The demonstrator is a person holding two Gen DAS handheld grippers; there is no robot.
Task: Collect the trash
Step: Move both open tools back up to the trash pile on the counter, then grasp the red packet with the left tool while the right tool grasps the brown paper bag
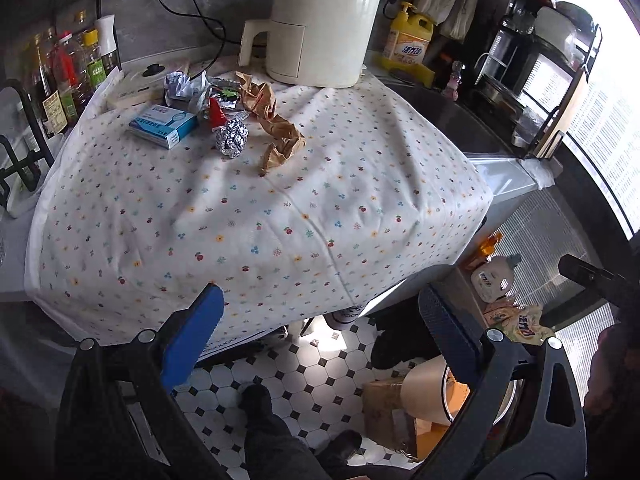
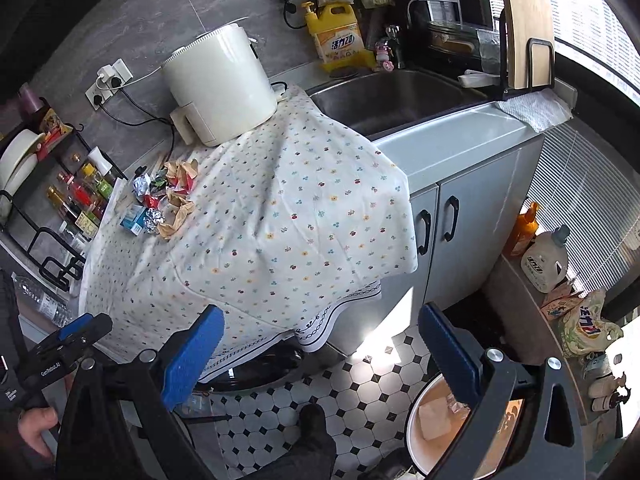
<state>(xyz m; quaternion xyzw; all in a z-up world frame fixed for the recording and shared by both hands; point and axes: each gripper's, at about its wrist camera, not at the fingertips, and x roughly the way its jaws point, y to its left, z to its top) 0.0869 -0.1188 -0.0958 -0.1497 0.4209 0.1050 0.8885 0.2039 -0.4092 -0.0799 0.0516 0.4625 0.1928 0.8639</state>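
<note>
**Trash heaped at the back, bin waiting on the floor**

The cloth (image 1: pixel 280 208) drapes the counter and gives the litter one plain surface to lie on. The trash sits far back by the white appliance (image 1: pixel 320 28): brown paper (image 1: pixel 276 128), a blue box (image 1: pixel 164 124), a foil ball (image 1: pixel 232 136). The bin (image 2: pixel 440 412) stands on the floor below the right gripper (image 2: pixel 320 360), likely for short drops. Both it and the left gripper (image 1: pixel 320 344) gape empty, held well short of the heap.

Yellow detergent bottle (image 2: pixel 338 38): Chinese characters, then "28"
Left gripper (image 2: pixel 60 344), side of body: "GenRobot.AI"
White jug (image 2: pixel 544 258): dark label, unreadable
Blue box (image 1: pixel 164 124): print too small
</note>
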